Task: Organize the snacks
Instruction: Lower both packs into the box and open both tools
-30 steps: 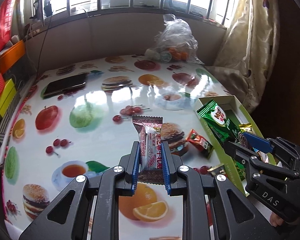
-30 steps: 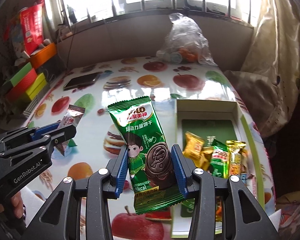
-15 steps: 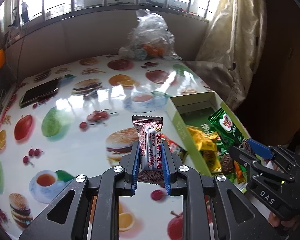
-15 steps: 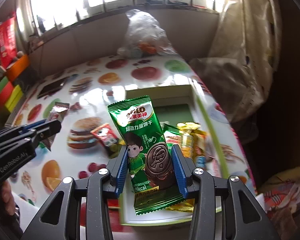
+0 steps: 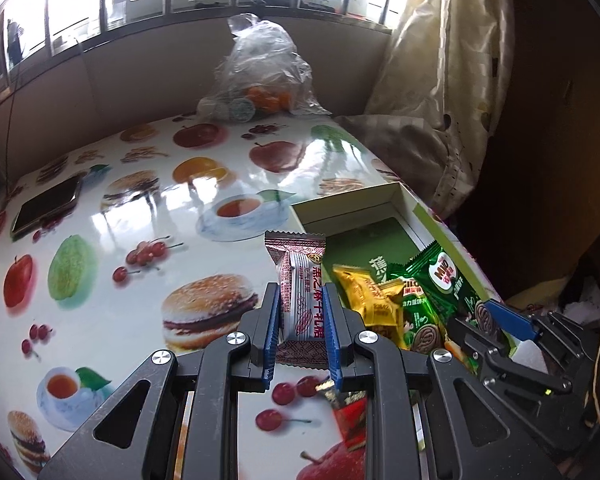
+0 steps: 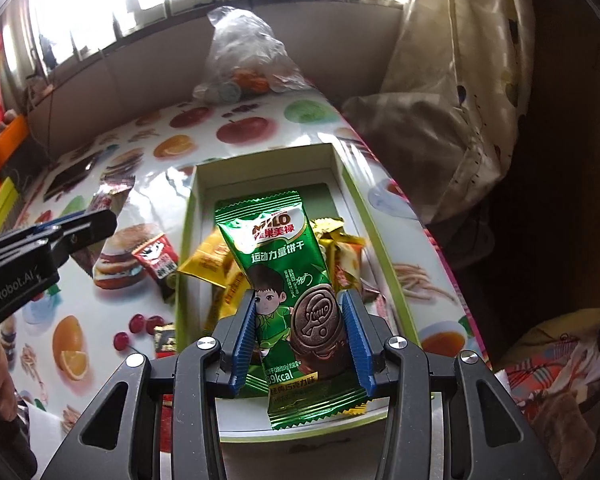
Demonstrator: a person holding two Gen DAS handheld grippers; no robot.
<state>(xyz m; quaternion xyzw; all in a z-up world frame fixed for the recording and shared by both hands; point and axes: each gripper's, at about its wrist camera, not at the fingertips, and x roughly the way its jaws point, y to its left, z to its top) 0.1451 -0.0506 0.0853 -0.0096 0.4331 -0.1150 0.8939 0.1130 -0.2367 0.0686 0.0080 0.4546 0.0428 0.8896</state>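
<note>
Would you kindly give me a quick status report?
Left gripper shut on brown-white snack. Right gripper shut on green Milo packet, over box. Nothing blocking.

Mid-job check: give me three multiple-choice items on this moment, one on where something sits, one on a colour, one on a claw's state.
1. Where does the phone lie?
A. in the box
B. on the tablecloth, far left
C. on the windowsill

2. What colour is the packet in the right claw?
A. green
B. blue
C. white

3. What is the left claw doing?
A. standing open, empty
B. gripping a white-and-maroon wafer packet
C. gripping a gold packet

Answers: 1 B, it rests flat on the printed cloth, away from the box. 2 A, the Milo packet is green. 3 B, the wafer packet stands between its pads.
</note>
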